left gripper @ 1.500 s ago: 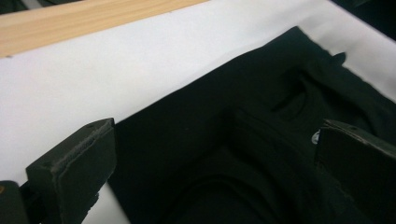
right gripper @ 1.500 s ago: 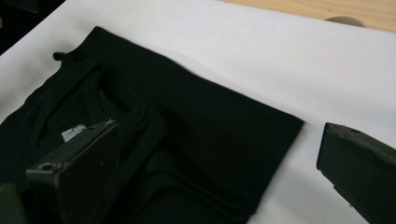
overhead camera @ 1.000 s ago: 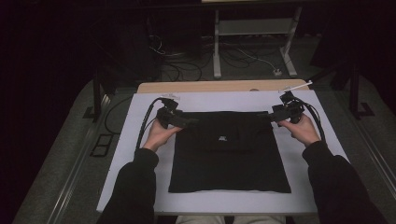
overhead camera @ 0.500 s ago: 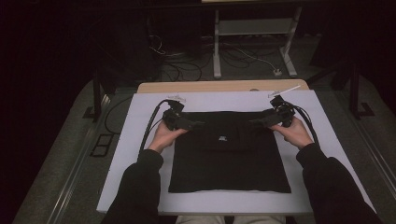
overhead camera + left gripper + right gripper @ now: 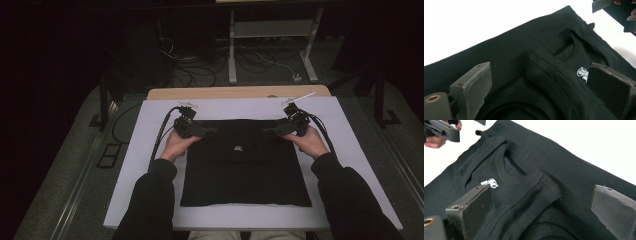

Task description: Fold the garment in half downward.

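A black T-shirt (image 5: 245,170) lies folded flat on the white board, with its neckline (image 5: 569,53) and a small white logo (image 5: 238,148) facing up. My left gripper (image 5: 207,131) reaches over the shirt's top left corner. Its jaws (image 5: 539,72) have just been closing a little but still stand wide, with the folded shoulder fabric between them and the pads not pressing on it. My right gripper (image 5: 270,132) hangs over the top right corner. It is open (image 5: 544,192) above the other folded shoulder, and its pads are clear of the cloth.
The white board (image 5: 150,200) covers a wooden table (image 5: 225,93). Bare white margin runs along all sides of the shirt. Beyond the table the dark floor holds cables (image 5: 260,60) and a white metal stand (image 5: 272,30).
My right gripper has slid inward, from beside the shirt's top right corner to over it. The left gripper has edged slightly toward the shirt's top left shoulder.
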The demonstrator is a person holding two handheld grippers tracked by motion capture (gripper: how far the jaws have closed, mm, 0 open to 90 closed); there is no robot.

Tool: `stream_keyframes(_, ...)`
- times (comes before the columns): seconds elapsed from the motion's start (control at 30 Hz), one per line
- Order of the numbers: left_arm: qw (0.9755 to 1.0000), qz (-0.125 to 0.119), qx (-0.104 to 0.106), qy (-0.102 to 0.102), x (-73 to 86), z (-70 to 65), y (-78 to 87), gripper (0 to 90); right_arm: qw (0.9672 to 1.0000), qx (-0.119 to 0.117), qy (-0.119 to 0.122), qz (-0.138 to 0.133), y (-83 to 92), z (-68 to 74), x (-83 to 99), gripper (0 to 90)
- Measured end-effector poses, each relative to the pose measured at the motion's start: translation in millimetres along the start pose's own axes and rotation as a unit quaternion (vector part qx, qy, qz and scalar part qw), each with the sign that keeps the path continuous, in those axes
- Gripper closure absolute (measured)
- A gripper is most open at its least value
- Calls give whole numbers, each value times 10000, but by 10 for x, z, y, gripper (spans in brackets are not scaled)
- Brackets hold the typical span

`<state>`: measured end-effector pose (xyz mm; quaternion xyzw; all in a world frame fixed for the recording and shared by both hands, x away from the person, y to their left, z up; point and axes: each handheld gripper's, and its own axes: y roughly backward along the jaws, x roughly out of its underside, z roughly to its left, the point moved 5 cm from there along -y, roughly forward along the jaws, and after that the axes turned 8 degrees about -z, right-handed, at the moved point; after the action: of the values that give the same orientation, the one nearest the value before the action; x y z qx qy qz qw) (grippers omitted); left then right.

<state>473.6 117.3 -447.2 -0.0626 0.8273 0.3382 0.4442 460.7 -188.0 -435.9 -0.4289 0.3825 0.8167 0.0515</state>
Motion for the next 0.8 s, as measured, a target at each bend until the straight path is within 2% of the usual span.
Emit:
stream_keyframes(0.07, 10000, 2, -1, 78, 9, 37, -13, 65, 10000, 1, -44, 5, -13, -20, -6, 61)
stream_keyframes(0.13, 9997, -3, 37, 240, 21, 71, -30, 64, 10000, -8, -85, -22, -21, -35, -11, 73)
stream_keyframes(0.27, 9994, -29, 18, 334, 31, 112, -58, 70, 9999, -14, -155, -36, -21, -66, -13, 120)
stream_keyframes(0.53, 9994, -63, -27, 339, 36, 139, -101, 131, 9997, 47, -244, 42, -29, -134, 10, 148)
stream_keyframes(0.7, 9997, 123, -47, 190, 32, 100, -199, 171, 9997, 69, -226, 30, -64, -149, 16, 223)
stream_keyframes(0.8, 9996, 125, -66, 239, 15, 74, -254, 206, 9997, 103, -231, 41, -90, -153, 23, 271)
